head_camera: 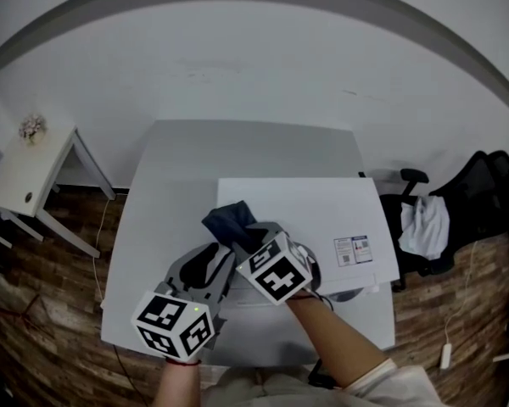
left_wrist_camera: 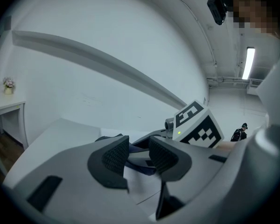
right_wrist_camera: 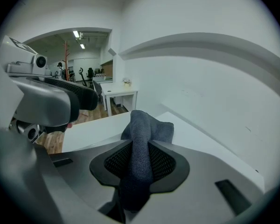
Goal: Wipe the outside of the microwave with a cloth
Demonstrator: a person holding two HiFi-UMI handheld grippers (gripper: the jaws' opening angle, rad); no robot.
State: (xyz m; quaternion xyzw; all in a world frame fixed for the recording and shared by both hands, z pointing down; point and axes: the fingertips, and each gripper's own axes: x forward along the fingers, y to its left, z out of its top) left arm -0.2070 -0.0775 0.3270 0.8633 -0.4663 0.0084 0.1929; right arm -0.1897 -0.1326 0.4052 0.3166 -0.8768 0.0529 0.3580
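Note:
The white microwave (head_camera: 322, 214) stands on a grey table (head_camera: 178, 193), and I see its flat top from above. A dark blue cloth (head_camera: 227, 220) hangs over the microwave's left front corner. My right gripper (head_camera: 248, 232) is shut on it; in the right gripper view the cloth (right_wrist_camera: 147, 129) is pinched between both pads and sticks out past the jaws of the right gripper (right_wrist_camera: 139, 161). My left gripper (head_camera: 210, 259) sits just left of it, jaws apart with nothing between them. In the left gripper view, past the left gripper (left_wrist_camera: 133, 153), lie the cloth (left_wrist_camera: 139, 164) and the right gripper's marker cube (left_wrist_camera: 198, 125).
A small white side table (head_camera: 30, 172) with a flower pot (head_camera: 32, 127) stands at the far left. A black office chair (head_camera: 483, 193) draped with white fabric is at the right. A printed label (head_camera: 353, 250) sits on the microwave top. A white wall rises behind the table.

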